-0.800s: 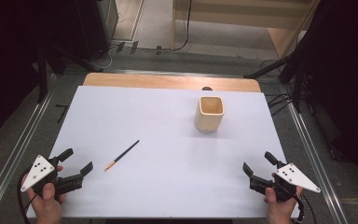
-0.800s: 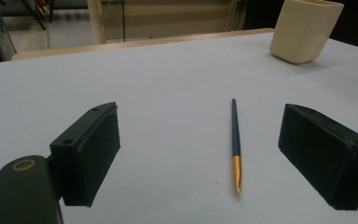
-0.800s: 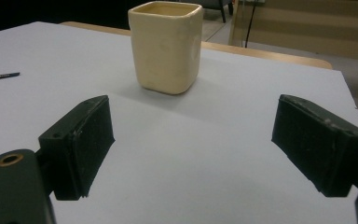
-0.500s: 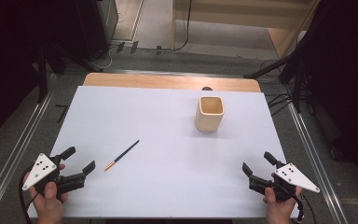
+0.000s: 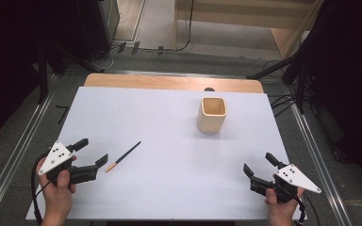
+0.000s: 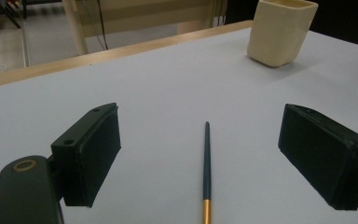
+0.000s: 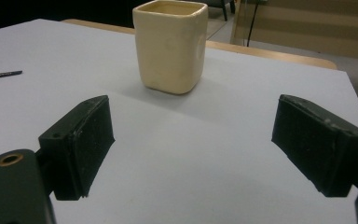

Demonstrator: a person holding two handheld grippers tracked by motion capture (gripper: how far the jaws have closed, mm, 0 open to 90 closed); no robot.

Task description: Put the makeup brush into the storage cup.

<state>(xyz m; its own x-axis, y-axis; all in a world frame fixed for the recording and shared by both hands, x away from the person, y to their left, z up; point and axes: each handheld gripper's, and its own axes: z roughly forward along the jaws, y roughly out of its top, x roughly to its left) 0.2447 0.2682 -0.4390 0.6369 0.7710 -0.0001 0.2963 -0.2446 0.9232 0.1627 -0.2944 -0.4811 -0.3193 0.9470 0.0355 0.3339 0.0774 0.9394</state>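
Observation:
A dark pencil [image 5: 124,156] with an orange end lies on the white table sheet [image 5: 169,141], left of centre. My left gripper [image 5: 91,151] is open just left of it, with the pencil [image 6: 207,172] lying between and ahead of its jaws. A cream square cup [image 5: 212,114] stands upright at the back right. My right gripper [image 5: 259,164] is open near the front right edge, with the cup [image 7: 171,44] ahead of its jaws and nothing between them. The pencil's tip [image 7: 0,74] shows far left in the right gripper view.
The wooden table edge [image 5: 169,83] runs along the back of the sheet. Metal rails [image 5: 23,141] flank the table on both sides. Dark stands and cables [image 5: 287,80] sit on the floor beyond the back right corner.

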